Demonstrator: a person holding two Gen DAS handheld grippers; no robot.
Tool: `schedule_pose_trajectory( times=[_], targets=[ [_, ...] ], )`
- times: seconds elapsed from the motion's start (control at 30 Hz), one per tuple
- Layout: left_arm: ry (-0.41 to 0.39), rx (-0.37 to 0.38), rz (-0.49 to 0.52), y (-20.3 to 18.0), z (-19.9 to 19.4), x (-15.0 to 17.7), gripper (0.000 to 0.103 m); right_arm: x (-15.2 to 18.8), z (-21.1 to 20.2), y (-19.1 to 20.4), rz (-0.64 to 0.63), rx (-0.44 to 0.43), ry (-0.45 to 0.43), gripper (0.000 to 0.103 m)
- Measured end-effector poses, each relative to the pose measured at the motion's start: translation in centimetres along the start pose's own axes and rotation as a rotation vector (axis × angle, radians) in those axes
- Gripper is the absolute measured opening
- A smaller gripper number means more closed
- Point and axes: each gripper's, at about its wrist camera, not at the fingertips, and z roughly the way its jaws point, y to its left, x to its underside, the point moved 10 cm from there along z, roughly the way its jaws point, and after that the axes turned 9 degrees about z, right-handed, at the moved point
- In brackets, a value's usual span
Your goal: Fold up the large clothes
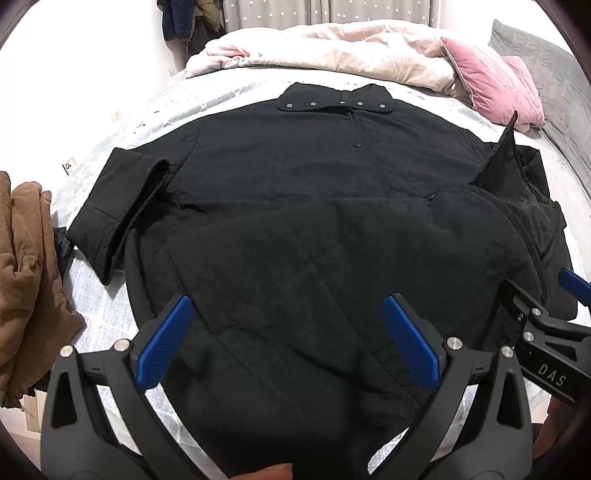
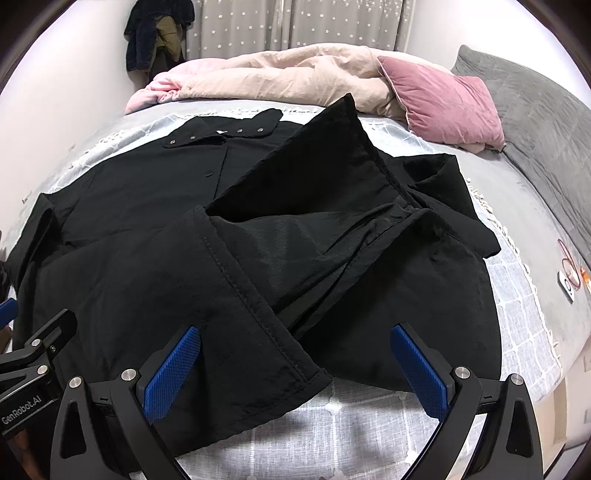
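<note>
A large black coat (image 1: 295, 192) lies front up on the bed, collar (image 1: 332, 101) at the far side. Its left sleeve (image 1: 118, 206) is folded in. In the right wrist view the coat (image 2: 147, 277) has its right front panel flipped open, showing the lining (image 2: 314, 236), and its hem corner (image 2: 295, 384) lies near the bed's front edge. My left gripper (image 1: 288, 343) is open and empty above the coat's lower hem. My right gripper (image 2: 295, 373) is open and empty over the hem corner; it also shows at the right of the left wrist view (image 1: 543, 317).
A pale quilted bedspread (image 2: 369, 424) covers the bed. A pink-beige duvet (image 1: 332, 48) and a pink pillow (image 1: 495, 85) lie at the far side, a grey pillow (image 2: 535, 110) at the right. A brown garment (image 1: 29, 277) is piled at the left. Clothes (image 2: 155, 33) hang on the far wall.
</note>
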Motion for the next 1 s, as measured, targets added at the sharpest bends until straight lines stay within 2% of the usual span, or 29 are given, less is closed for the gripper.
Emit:
schedule_pose_trajectory(
  times=[1.0],
  targets=[
    [-0.002, 0.0, -0.004, 0.0, -0.02, 0.12, 0.103, -0.02, -0.07, 0.4, -0.001, -0.004, 0.003, 0.103]
  ],
)
